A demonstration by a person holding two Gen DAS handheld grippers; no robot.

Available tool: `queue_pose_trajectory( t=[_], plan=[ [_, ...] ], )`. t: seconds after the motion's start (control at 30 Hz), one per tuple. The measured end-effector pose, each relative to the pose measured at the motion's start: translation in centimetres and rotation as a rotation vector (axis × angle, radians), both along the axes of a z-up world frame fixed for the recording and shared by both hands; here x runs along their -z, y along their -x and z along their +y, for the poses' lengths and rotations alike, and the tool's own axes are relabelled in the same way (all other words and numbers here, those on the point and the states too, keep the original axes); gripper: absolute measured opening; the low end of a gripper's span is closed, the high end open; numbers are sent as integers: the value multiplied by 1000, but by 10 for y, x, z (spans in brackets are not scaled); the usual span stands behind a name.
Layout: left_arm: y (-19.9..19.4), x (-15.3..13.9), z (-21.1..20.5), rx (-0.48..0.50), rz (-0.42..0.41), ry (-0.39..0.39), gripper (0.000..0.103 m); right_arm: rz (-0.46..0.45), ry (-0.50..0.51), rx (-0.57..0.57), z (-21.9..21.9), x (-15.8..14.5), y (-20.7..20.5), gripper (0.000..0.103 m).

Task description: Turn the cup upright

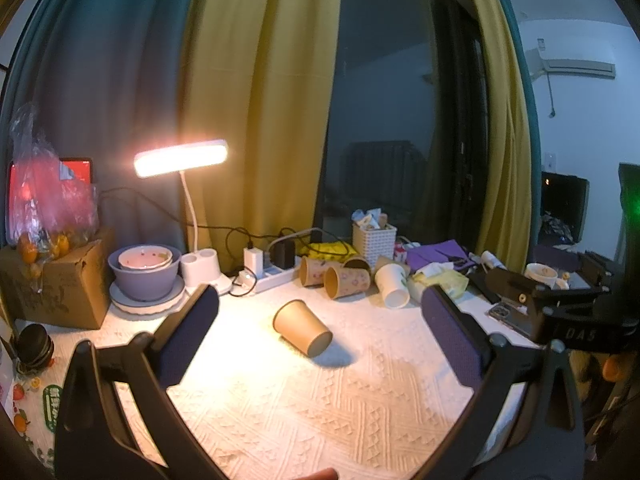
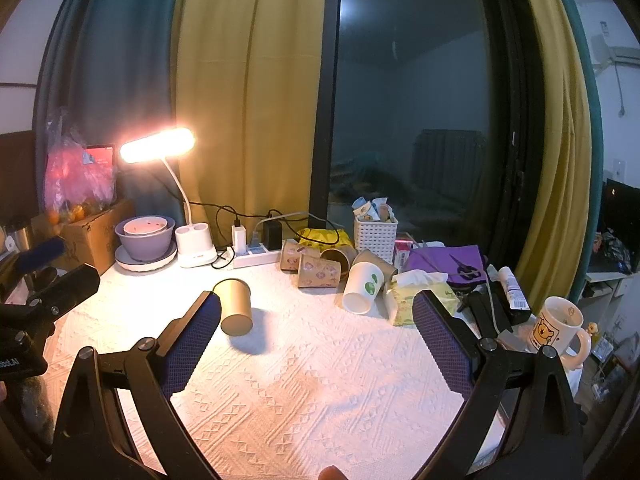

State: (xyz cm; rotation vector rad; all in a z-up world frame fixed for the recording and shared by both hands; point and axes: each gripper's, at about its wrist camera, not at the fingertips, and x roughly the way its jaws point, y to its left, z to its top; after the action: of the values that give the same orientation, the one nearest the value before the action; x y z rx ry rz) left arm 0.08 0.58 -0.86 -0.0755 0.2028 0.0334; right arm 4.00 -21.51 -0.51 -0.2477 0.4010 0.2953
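Observation:
A plain brown paper cup (image 1: 302, 327) lies on its side on the white textured cloth (image 1: 320, 408), its base toward me and its mouth facing away to the left. It also shows in the right wrist view (image 2: 236, 306), just beyond the left fingertip. My left gripper (image 1: 320, 300) is open and empty, with the cup lying between and slightly beyond its fingers. My right gripper (image 2: 316, 304) is open and empty; the cup lies to its left. The right gripper's body shows in the left wrist view (image 1: 560, 312).
A pile of tipped paper cups (image 1: 340, 278) and a white cup (image 1: 392, 285) lie behind. A lit desk lamp (image 1: 182, 158), stacked bowls (image 1: 145, 270), power strip (image 1: 264, 274), white basket (image 1: 374, 238), tissues (image 2: 416, 292) and a bear mug (image 2: 558, 328) ring the cloth.

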Motion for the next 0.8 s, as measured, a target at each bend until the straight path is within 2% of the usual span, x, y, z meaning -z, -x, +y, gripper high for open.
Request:
queue_pose_trajectory(
  t=[0.8],
  plan=[
    [-3, 1, -1, -2, 2, 8, 102, 6, 2, 0, 0, 1, -2, 98]
  ],
)
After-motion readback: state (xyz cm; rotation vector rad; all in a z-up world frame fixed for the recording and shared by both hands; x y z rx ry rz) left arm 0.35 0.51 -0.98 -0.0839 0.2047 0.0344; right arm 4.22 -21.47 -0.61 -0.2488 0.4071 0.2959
